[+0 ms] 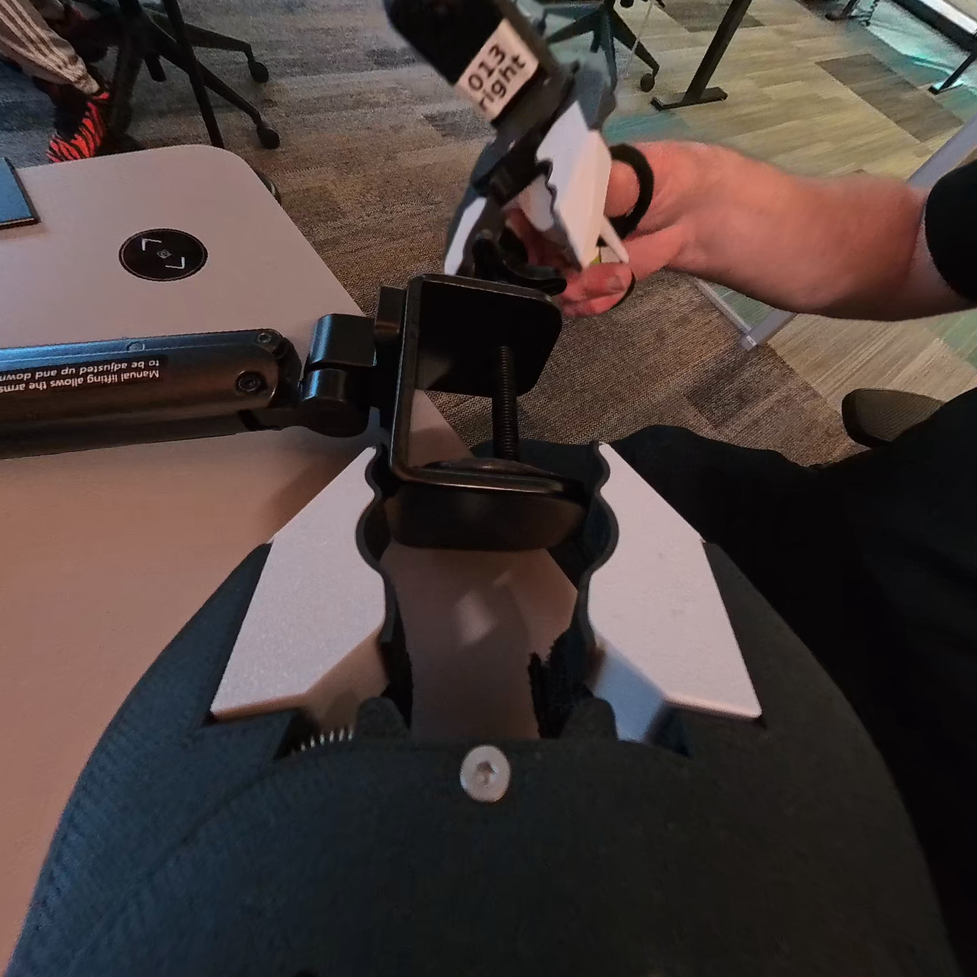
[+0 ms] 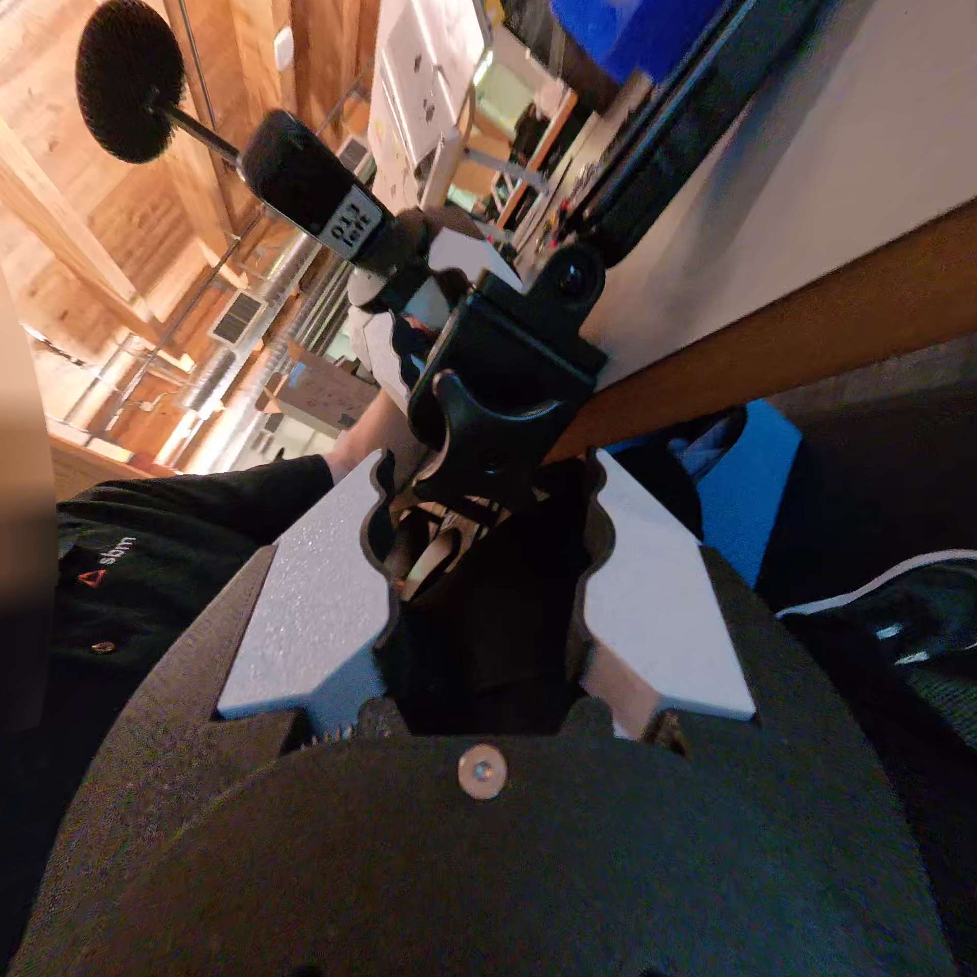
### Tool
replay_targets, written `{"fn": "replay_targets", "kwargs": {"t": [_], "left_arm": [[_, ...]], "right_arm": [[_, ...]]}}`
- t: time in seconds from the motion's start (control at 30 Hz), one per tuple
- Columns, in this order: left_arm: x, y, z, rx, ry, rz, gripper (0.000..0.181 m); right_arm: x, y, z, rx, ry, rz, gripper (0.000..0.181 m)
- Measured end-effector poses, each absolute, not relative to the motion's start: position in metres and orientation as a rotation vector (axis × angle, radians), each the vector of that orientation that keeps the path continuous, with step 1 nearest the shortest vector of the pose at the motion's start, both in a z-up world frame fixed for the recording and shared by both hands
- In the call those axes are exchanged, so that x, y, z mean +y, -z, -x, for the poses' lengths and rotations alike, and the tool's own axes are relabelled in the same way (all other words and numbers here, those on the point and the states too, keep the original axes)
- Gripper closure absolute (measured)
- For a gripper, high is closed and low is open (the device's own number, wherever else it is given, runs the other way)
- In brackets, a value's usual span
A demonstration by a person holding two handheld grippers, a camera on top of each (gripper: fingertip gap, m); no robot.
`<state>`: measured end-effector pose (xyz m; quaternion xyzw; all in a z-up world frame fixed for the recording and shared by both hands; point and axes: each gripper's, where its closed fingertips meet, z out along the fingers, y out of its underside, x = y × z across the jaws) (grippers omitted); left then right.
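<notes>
Mid-frame, your left gripper (image 1: 484,507) grips the black clamp (image 1: 465,402) at the bench (image 1: 132,528) edge, while your right gripper (image 2: 489,476) sits open at its screw knob (image 2: 486,423).

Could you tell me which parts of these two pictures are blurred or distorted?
Left wrist view: the right gripper and its hand are motion-blurred, while the clamp is sharp and the table edge bows from the wide lens. Right wrist view: tilted, with a soft background and a smeared patch at the left edge.
</notes>
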<state>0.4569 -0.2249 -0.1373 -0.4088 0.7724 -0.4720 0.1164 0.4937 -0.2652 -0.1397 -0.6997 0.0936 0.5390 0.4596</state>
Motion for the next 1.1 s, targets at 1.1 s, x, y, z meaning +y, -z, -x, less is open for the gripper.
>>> {"fn": "replay_targets", "kwargs": {"t": [1.1], "left_arm": [[-0.225,0.137,-0.457,2.27,1.402,1.197,0.108]], "right_arm": [[-0.26,0.137,-0.495,0.123,-1.342,1.71,0.137]]}}
